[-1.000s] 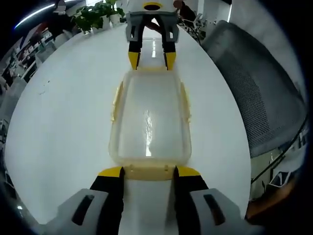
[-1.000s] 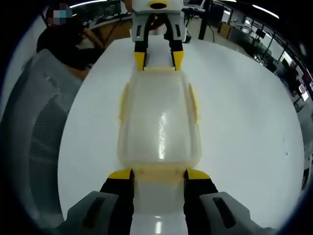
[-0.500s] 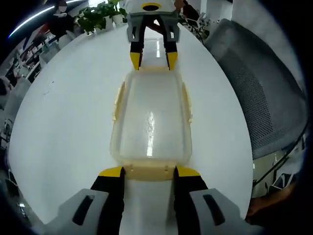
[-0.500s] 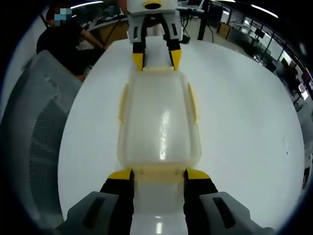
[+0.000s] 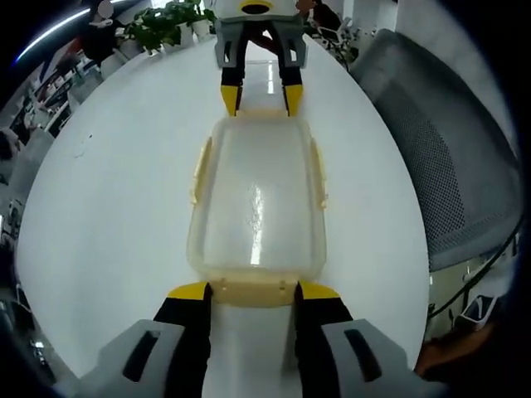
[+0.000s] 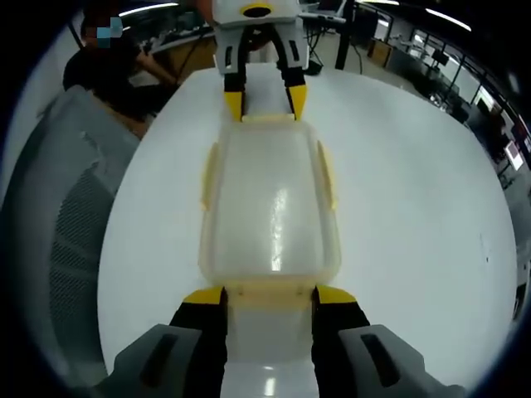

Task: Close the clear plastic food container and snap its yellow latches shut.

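On the white tabletop point(image 5: 108, 215) lies the clear container point(image 5: 255, 199), with its lid on, between the two claws. It stretches lengthwise from one claw to the other. Yellow latches run along its sides: in the left gripper view one long latch point(image 5: 199, 170) is on the left side and one point(image 5: 317, 172) on the right side, and both seem to stand a little out from the wall, but it is hard to tell if they are snapped. A yellow latch point(image 5: 251, 291) is also at the near short end.

The left claw point(image 5: 251, 292) is spread, and its yellow tips stand at both sides of this near end latch, very close to it or touching it; it does not pinch anything. At the far short end the right claw point(image 5: 260, 98) comes in from above, also spread, with its yellow tips just at the rim of the container.

In the right gripper view the same thing shows from the opposite end: the right claw point(image 6: 269, 296) is spread around the near end latch point(image 6: 269, 291), and the left claw point(image 6: 259, 101) is at the far end.

Beside the tabletop stands a grey mesh chair point(image 5: 440, 166). Green plants point(image 5: 162, 21) are beyond the far edge. A person point(image 6: 112, 70) in dark clothes sits behind the chair point(image 6: 50, 232) in the right gripper view.
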A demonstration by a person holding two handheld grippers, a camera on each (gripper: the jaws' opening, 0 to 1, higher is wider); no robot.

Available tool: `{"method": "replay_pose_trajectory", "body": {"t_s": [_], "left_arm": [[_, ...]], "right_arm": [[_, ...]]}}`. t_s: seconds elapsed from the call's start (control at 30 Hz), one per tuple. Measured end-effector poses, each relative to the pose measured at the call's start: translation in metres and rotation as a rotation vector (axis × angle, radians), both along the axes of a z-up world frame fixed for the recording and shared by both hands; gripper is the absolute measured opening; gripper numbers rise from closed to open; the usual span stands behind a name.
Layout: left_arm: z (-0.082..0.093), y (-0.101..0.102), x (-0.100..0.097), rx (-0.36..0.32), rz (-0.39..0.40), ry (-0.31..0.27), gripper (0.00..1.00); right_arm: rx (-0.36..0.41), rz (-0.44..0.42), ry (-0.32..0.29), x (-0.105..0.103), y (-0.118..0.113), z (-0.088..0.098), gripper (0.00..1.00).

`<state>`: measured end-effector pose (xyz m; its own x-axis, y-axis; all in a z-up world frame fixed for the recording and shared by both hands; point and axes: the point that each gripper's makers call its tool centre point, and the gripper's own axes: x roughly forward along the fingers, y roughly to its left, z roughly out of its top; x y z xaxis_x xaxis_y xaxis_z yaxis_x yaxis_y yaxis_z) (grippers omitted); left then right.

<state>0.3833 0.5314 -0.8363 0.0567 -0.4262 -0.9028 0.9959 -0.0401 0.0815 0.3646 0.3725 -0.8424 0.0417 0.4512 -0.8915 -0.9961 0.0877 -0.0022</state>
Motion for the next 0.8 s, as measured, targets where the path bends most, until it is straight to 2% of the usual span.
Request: {"method": "replay_pose_trajectory", "body": {"t_s": [0.37,0.5,0.8], "left_arm": [[0.001,0.000,0.000,0.020,0.013,-0.015,0.38],[0.004,-0.001,0.002,0.031,0.016,-0.034,0.38],[0.022,-0.004,0.002,0.023,0.020,-0.059,0.38]], "right_arm": [[-0.005,0.015,-0.002,0.002,0.000,0.000,0.38],[0.001,0.016,-0.017,0.003,-0.001,0.005,0.38],[0.020,0.018,-0.037,0.004,-0.005,0.021,0.38]]}}
